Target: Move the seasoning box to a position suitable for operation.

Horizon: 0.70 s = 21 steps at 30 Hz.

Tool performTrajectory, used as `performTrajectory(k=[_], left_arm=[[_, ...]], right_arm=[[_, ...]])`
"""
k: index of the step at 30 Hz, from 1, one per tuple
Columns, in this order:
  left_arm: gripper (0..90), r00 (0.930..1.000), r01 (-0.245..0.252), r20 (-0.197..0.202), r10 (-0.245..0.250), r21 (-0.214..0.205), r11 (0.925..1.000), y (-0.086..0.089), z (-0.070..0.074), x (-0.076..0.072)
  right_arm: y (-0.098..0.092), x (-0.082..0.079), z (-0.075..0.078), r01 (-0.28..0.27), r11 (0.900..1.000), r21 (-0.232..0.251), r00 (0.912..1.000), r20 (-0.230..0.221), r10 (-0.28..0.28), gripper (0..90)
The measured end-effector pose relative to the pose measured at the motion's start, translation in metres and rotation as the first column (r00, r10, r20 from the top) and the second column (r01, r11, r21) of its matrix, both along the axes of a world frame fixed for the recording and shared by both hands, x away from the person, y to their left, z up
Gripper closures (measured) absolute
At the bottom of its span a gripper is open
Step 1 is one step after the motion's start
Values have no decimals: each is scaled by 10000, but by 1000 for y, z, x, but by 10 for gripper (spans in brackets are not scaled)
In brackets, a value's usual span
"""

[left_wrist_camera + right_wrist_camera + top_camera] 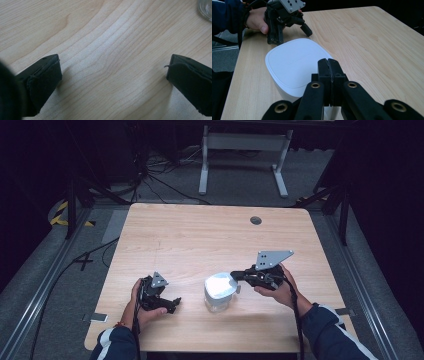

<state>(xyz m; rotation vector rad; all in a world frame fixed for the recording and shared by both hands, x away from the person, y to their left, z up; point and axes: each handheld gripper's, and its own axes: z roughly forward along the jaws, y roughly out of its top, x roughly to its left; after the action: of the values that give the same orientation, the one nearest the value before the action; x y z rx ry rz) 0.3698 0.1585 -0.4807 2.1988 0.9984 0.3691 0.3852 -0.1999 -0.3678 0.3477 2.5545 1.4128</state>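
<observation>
**Closed right gripper at the lidded tub, left gripper waiting open**

Nearest the person's edge of the table (200, 227), both hands rest on the wood with a clear container (219, 294) between them, topped by a white lid (294, 62). The right gripper (236, 275) is the closer of the two: its tips sit at the lid's right edge, pointing leftward across it, jaws pressed flat together with nothing between them. Seen along the right gripper's own jaws, the lid lies straight ahead and just below the tips, its longer side running away from them. Whether the tips actually touch the lid I cannot tell. The left gripper (172, 304) lies near the container's left side but apart from it, jaws spread wide over bare wood and holding nothing. Beyond, the far tabletop is bare apart from a cable hole (256, 220).
</observation>
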Motion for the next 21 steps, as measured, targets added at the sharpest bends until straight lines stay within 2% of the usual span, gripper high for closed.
performTrajectory(k=[7, 9, 13, 14, 15, 19, 20, 21], left_arm=[[5, 9999, -96, 50, 96, 59, 9999, 0, 0, -1], [36, 9999, 20, 137, -20, -34, 10000, 1, 0, -3], [85, 9996, -175, 238, 177, -90, 9998, 2, 1, -3], [88, 9993, -90, 354, 88, 45, 9999, 3, 2, -3], [93, 9993, -207, 304, 209, -73, 9998, 2, 1, -4], [202, 9989, -330, 316, 335, -184, 9993, 0, 4, -7], [232, 9989, -265, 395, 269, -108, 9996, 0, 6, -7], [290, 9980, -79, 633, 93, -223, 9997, -3, 11, -8]], right_arm=[[2, 3, -2, -5, 9998, -192, 10000, -17, 5, 900], [1, 3, -3, -103, 9999, -137, 9999, -109, 101, 900], [3, 0, -2, -197, 9996, -203, 9998, -36, 197, 900], [3, -1, -3, -203, 9996, -199, 9998, 15, 203, 900], [3, -1, -3, -179, 9997, -175, 9998, -38, 178, 900], [2, 0, -4, -172, 9998, -108, 9998, -34, 171, 900], [2, -1, -3, -122, 9998, -138, 9999, -3, 122, 900], [1, -1, -4, -96, 9999, -119, 10000, 22, 96, 900]])
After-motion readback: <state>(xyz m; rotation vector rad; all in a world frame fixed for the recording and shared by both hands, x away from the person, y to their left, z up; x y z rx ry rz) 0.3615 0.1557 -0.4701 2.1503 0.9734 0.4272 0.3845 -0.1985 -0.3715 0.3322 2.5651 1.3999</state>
